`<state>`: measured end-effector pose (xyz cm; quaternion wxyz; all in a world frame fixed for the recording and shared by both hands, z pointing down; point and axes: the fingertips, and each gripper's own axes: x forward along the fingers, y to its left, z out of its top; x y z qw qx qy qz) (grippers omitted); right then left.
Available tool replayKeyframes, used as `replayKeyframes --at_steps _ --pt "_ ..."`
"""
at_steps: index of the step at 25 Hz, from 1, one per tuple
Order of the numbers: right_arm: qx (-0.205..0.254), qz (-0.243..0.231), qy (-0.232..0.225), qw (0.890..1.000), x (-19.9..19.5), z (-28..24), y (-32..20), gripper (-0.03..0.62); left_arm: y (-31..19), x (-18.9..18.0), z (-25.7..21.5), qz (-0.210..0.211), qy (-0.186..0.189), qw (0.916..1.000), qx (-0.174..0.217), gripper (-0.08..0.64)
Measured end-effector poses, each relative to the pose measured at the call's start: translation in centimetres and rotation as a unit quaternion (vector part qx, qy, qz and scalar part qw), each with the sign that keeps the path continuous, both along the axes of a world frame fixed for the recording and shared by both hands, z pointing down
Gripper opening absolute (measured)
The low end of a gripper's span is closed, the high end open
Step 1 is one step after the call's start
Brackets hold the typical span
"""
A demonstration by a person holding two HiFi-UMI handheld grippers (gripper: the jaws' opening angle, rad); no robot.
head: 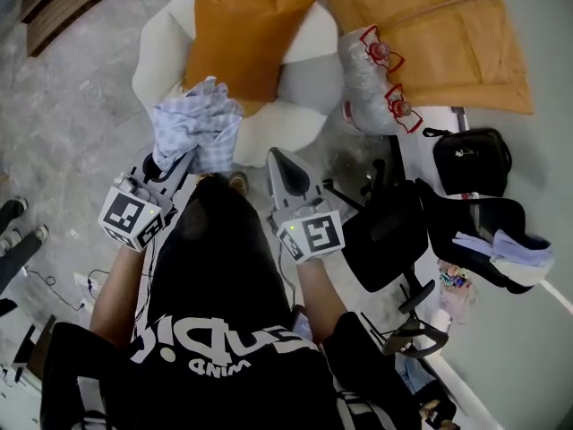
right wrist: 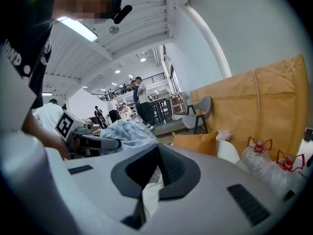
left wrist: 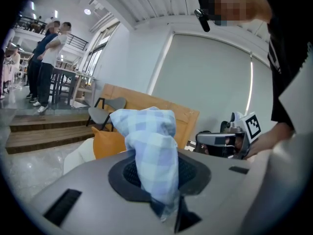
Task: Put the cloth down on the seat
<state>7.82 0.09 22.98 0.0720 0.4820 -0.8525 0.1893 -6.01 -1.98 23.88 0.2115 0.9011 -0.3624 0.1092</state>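
A light blue checked cloth [head: 199,124] hangs bunched from my left gripper [head: 179,164], which is shut on it just in front of the white seat [head: 304,43]. An orange cushion [head: 242,38] leans on that seat. In the left gripper view the cloth [left wrist: 151,146] stands up out of the left gripper [left wrist: 159,173] and hides the jaw tips. My right gripper [head: 279,158] is beside it on the right, shut and empty, pointing at the seat's front edge. The right gripper view shows that gripper [right wrist: 157,148] closed, with the cloth [right wrist: 124,133] to its left.
A wrapped pack of water bottles [head: 380,83] stands right of the seat, under a brown padded panel [head: 448,34]. A black bag [head: 470,159] and a black office chair [head: 389,231] are on the right. People [left wrist: 46,62] stand beyond wooden steps [left wrist: 39,131].
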Motion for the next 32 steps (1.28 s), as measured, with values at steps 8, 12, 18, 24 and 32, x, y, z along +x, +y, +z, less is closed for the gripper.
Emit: replayKeyframes --at_steps 8,12,18,24,32 --pt "-0.025 0.003 -0.005 1.000 -0.3 5.6 -1.2 0.018 -1.7 0.2 5.7 0.003 -0.011 0.9995 -0.030 0.095" --pt "-0.038 0.005 -0.009 0.999 -0.8 8.7 -1.3 0.020 -1.8 -0.2 8.8 0.006 -0.020 0.9987 -0.047 0.095" --pt "-0.060 0.016 -0.018 0.998 -0.4 13.4 -1.3 0.019 -2.1 0.6 13.8 0.011 -0.031 0.9963 -0.079 0.095" --pt "-0.084 0.028 -0.022 0.996 -0.8 18.5 -0.8 0.020 -2.3 0.4 18.8 0.013 -0.029 0.9954 -0.091 0.095" --pt "-0.120 0.039 -0.020 0.992 -0.4 26.4 -0.1 0.020 -1.9 1.2 27.0 0.026 -0.031 0.9914 -0.124 0.095"
